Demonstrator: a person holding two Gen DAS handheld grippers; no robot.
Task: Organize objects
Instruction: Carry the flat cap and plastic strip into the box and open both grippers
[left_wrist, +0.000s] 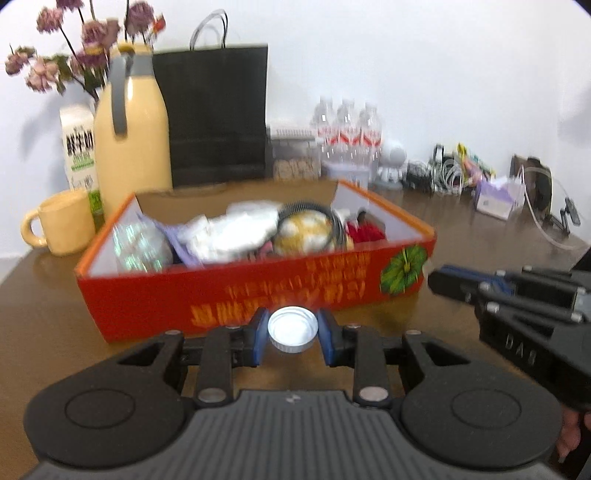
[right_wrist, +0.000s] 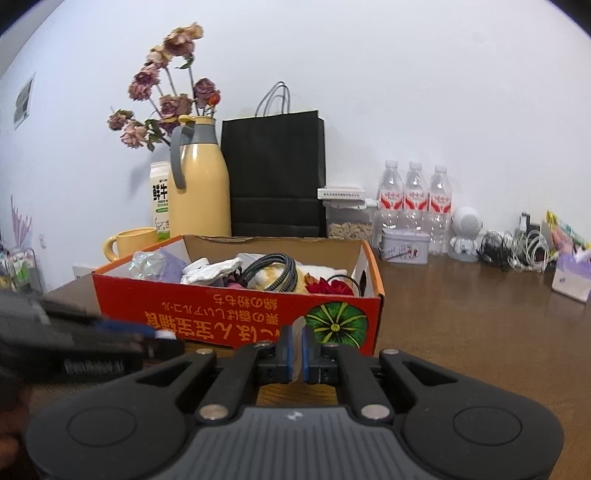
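Note:
My left gripper (left_wrist: 292, 330) is shut on a white bottle cap (left_wrist: 292, 329), held just in front of the red cardboard box (left_wrist: 221, 295). The box holds a crinkled wrapper, white cloth, a grey cable, a yellow item and a red item. My right gripper (right_wrist: 297, 345) is shut with nothing clearly between its blue pads, close to the box's front right corner (right_wrist: 343, 321). It shows at the right in the left wrist view (left_wrist: 443, 278). The left gripper appears blurred at the left in the right wrist view (right_wrist: 162, 336).
Behind the box stand a yellow jug (right_wrist: 197, 188), a yellow mug (right_wrist: 127, 242), a milk carton (right_wrist: 159, 199), dried flowers (right_wrist: 166, 99), a black paper bag (right_wrist: 275, 173), water bottles (right_wrist: 415, 199), a small tin (right_wrist: 404, 245), a white figurine (right_wrist: 466, 234) and tangled cables (right_wrist: 517, 251).

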